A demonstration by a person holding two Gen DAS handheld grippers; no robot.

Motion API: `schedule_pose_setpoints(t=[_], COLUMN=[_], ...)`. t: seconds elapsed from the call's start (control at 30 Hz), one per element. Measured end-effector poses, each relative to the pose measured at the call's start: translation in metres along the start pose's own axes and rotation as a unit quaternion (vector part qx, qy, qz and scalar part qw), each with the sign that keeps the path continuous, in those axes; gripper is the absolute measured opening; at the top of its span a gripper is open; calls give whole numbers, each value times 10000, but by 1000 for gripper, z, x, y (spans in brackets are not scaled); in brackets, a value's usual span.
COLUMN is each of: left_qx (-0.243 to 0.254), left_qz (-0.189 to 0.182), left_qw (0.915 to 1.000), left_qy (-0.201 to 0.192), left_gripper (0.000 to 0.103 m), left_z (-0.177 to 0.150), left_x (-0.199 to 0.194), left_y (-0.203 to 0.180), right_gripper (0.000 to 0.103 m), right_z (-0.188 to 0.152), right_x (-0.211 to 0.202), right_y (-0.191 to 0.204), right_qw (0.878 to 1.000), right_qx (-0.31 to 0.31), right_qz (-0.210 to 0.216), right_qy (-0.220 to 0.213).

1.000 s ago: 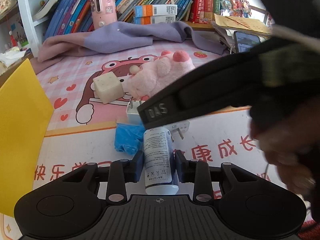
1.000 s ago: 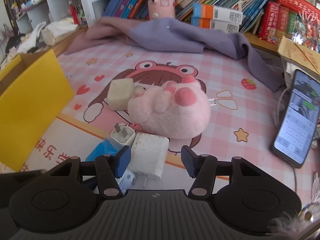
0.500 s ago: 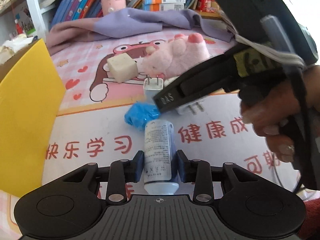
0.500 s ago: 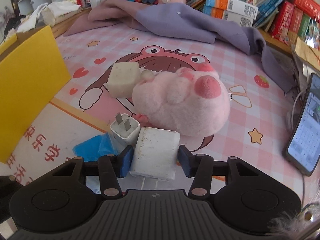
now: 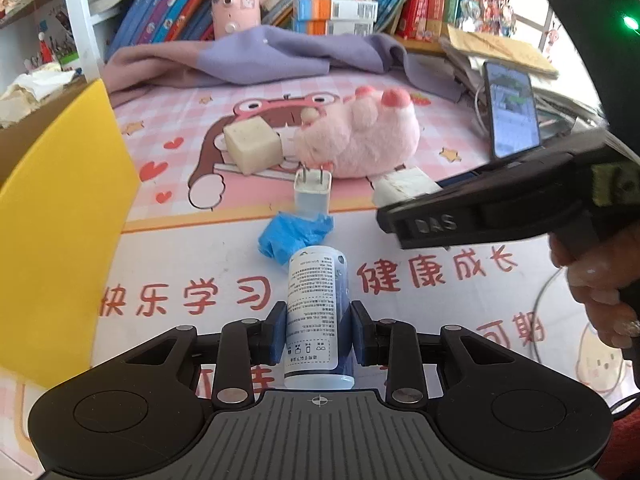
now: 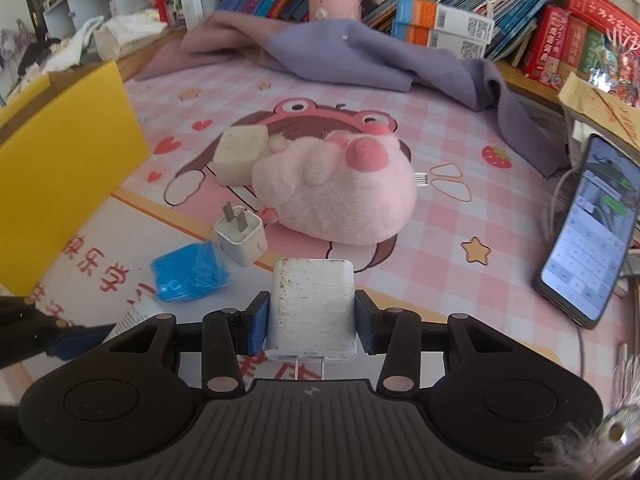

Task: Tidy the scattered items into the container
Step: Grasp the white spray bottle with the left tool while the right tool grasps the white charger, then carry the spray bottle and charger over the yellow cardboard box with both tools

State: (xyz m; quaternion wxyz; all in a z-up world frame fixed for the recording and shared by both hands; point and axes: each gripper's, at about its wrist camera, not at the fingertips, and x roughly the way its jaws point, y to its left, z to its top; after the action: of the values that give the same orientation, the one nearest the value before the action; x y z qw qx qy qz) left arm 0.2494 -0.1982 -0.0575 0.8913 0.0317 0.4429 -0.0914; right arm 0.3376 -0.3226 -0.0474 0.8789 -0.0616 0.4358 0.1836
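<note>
My left gripper holds a white and blue bottle by its sides, and its jaws are closing on it. My right gripper has its blue pads pressed on a large, stained white charger, prongs toward the camera, and its jaws are closing too. On the mat lie a small white charger, a crumpled blue glove, a cream cube and a pink plush toy. The yellow container stands at the left.
A phone with a cable lies at the right edge. A purple cloth and a shelf of books fill the back. In the left wrist view a hand holds the right gripper's black body close by on the right.
The right gripper's pads have closed onto the large charger and drawn it away from the plush toy. In the left wrist view the right gripper has shifted right. The bottle stays gripped.
</note>
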Motion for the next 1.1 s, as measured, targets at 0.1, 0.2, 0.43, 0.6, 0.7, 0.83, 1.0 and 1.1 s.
schedule_pose_setpoints(t=[0.1, 0.2, 0.43, 0.6, 0.7, 0.83, 1.0, 1.1], left_qx=[-50, -120, -197, -188, -188, -94, -22, 35], left_qz=[-16, -32, -77, -191, -248, -325, -454, -540], left_qw=[10000, 9998, 9993, 9990, 9985, 9979, 9967, 9957], left_qy=[-72, -131, -293, -355, -448, -546, -673, -754], left_gripper=[31, 31, 31, 31, 31, 31, 31, 31], left_z=[0, -1, -6, -14, -18, -24, -34, -41], left_x=[-12, -26, -54, -66, -73, -81, -95, -104], left_y=[3, 8, 17, 14, 13, 16, 22, 29], right_gripper=[41, 41, 41, 41, 41, 41, 41, 41], right_z=[-3, -9, -29, -41, -48, -56, -65, -70], right_x=[-16, -31, -61, -81, -91, -101, -114, -121], right_y=[0, 3, 9, 16, 21, 28, 43, 55], right_qw=[9999, 9998, 9993, 9996, 9996, 9994, 9989, 9984], right_qx=[35, 55, 164, 92, 70, 154, 233, 309], right_qz=[103, 180, 338, 220, 121, 27, -115, -201], right_qy=[-29, -25, -16, -166, -264, -312, -394, -425])
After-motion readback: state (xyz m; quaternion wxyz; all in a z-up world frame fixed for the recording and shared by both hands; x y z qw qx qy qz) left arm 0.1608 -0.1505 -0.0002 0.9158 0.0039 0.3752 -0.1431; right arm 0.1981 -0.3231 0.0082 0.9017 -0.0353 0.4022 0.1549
